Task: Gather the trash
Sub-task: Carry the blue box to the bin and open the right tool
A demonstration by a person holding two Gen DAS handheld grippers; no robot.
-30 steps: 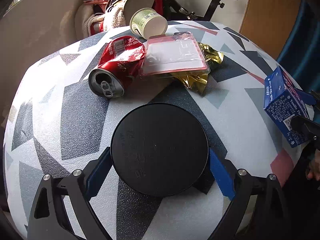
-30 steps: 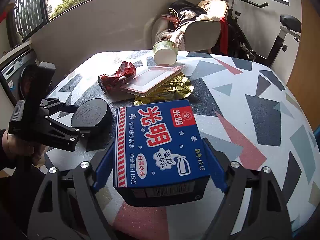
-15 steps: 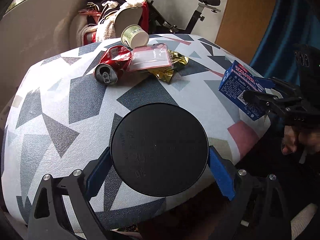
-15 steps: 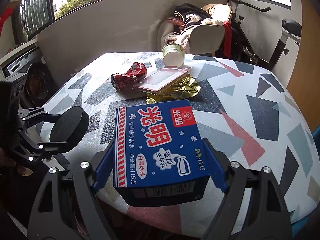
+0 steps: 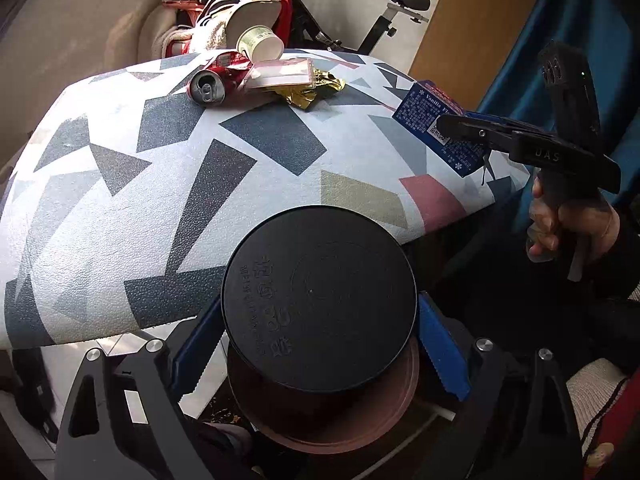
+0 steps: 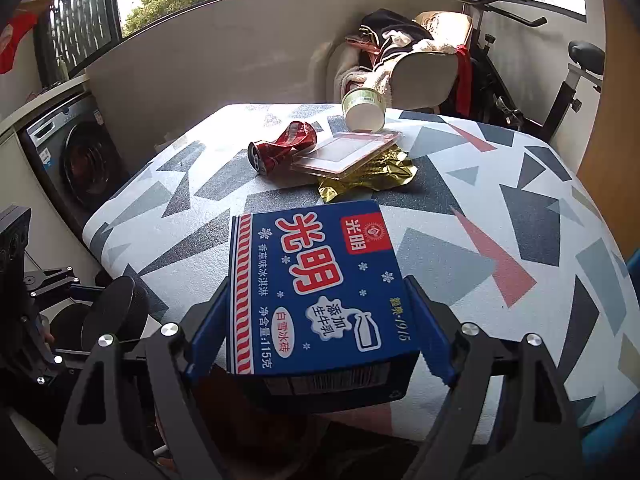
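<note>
The left gripper (image 5: 320, 344) has its blue fingers (image 5: 442, 354) closed against opposite sides of a round black plastic lid (image 5: 319, 300), held flat above a brownish round bin (image 5: 340, 420) below the table edge. The lid looks light, stiff and smooth – gripped across its width it could slip, so the rim is the right place to hold it. The right gripper (image 6: 320, 328) clamps a blue cardboard ice-cream box (image 6: 316, 292) by its two long sides, the box sitting deep between the jaws; it seems light and crushable, best held gently. Farther off on the patterned table (image 5: 120, 200) lie a crushed red drinks can (image 5: 216, 80), a clear flat plastic tray (image 5: 280, 76) over crumpled gold foil (image 5: 316, 90), and a tipped white paper cup (image 5: 260, 44) – all light, easily dented
</note>
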